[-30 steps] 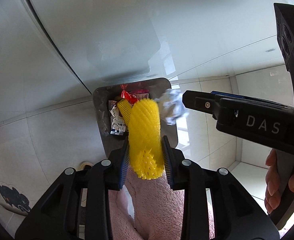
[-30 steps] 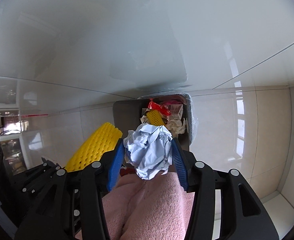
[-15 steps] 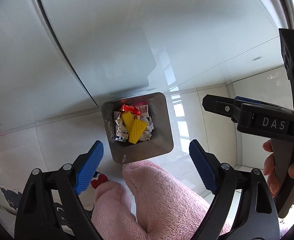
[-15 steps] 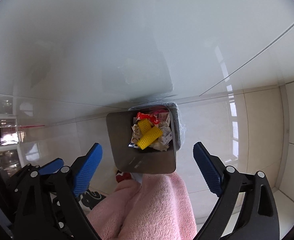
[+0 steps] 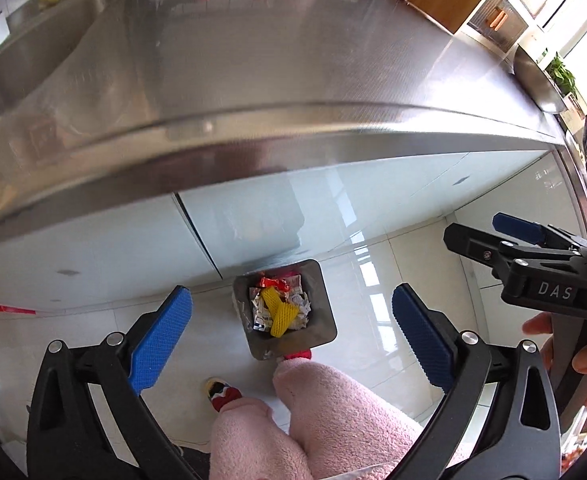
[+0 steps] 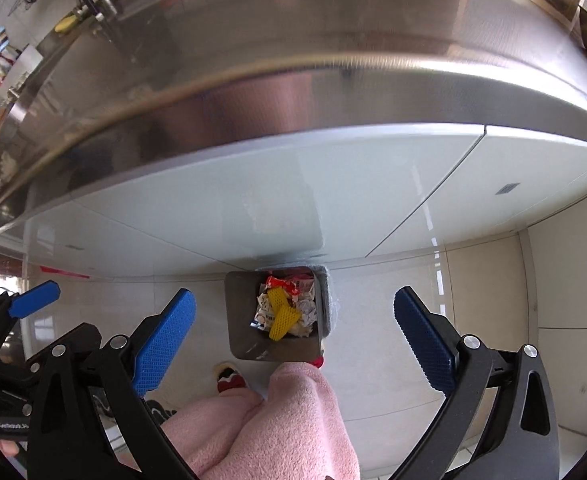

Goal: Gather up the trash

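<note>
Hanging empty, jaws wide apart, left hand-held gripper (image 5: 291, 322) and right hand-held gripper (image 6: 293, 322) sat above the trash bin (image 5: 325, 312) at frame centre; yellow foam net (image 5: 280, 313) lay inside.

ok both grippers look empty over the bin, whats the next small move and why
Probably lift both away toward the steel counter to look for more trash. The left gripper and right gripper are open and hold nothing. The yellow foam net and crumpled paper already lie inside the trash bin, so nothing here seems left to do.
</note>
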